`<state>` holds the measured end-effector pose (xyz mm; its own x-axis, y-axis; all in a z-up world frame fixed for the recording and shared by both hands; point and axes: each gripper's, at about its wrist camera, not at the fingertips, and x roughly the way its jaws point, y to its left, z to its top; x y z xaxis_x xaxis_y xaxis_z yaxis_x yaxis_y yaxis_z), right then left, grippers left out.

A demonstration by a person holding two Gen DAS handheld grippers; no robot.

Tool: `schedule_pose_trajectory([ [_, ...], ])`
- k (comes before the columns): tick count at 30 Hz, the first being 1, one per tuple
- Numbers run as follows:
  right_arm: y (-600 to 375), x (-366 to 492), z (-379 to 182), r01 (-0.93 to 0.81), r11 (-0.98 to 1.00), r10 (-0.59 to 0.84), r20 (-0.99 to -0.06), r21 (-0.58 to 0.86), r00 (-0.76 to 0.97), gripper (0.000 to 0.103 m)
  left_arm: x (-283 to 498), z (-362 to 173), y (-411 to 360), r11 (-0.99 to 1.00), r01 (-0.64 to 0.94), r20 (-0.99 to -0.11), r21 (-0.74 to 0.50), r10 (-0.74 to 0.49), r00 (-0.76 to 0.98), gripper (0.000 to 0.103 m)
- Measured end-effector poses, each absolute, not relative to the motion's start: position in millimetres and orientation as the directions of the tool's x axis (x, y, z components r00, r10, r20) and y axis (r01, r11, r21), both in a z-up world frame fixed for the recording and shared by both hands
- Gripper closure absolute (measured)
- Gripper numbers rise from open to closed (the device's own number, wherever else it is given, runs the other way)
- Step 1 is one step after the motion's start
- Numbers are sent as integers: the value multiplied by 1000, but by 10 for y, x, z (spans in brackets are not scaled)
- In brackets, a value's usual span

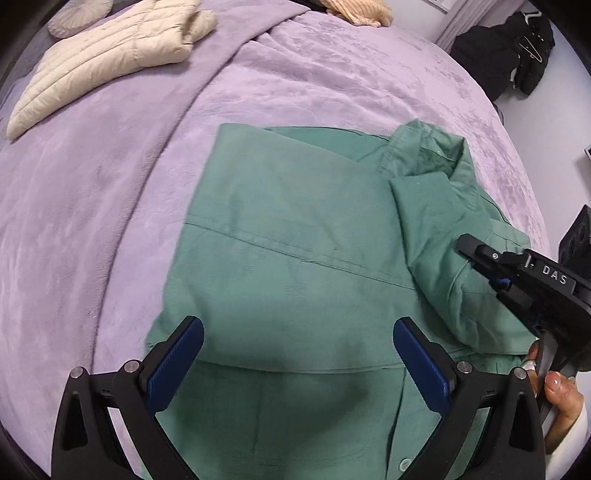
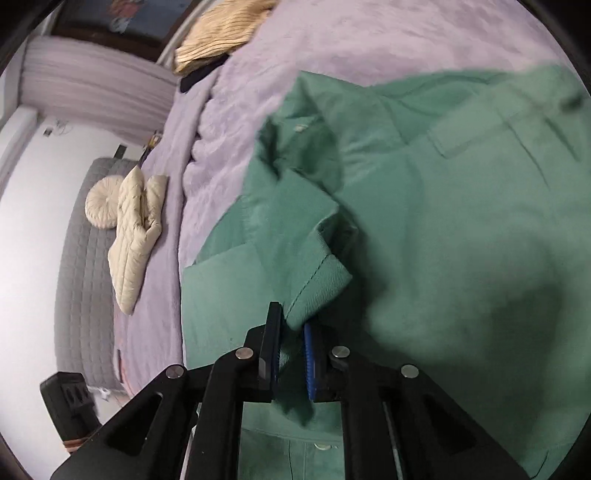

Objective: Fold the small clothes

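While our left gripper [image 1: 298,363] hangs wide open over the green button-up cotton shirt [image 1: 295,258], nothing lies between its blue ribbed pads [image 1: 173,365]. The shirt rests partly folded on the lilac plush bedspread [image 1: 110,203], its collar toward the far right; its near hem runs out of the left wrist view. Our right gripper [image 2: 290,354] is nearly closed, pinching a fold of the shirt's fabric near a stitched cuff edge. Much of the right wrist view is blurred, so the far shirt seams are hard to read. A cream quilted puffer jacket [image 1: 103,59] lies well apart, and a ribbed peach knit [image 1: 358,13] is cut off at the top edge.
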<state>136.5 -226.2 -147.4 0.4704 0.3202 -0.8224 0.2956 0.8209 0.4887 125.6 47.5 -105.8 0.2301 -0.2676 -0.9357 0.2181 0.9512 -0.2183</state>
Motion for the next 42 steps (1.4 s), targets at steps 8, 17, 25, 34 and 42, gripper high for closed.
schedule_pose_trajectory([
  [8,-923,1199,-1685,-147,974,200,-962,173,187,76,1427,-1215,1120,978,51,-954,-200,-207,218,0],
  [17,-1968,378,-1495,267,911,250,-936,315,249,42,1481,-1485,541,945,161,-946,-284,-304,114,0],
  [25,-3320,-432,-1233,622,681,184,-912,387,365,42,1447,-1187,-83,923,339,-946,-183,-259,196,0],
  [34,-3658,-828,-1324,672,485,237,-823,560,516,41,1535,-766,-1859,740,635,-892,-221,-417,176,9],
  [42,-3887,-845,-1551,653,321,255,-727,686,638,41,1276,-990,-3531,544,825,-916,-150,-390,90,20],
])
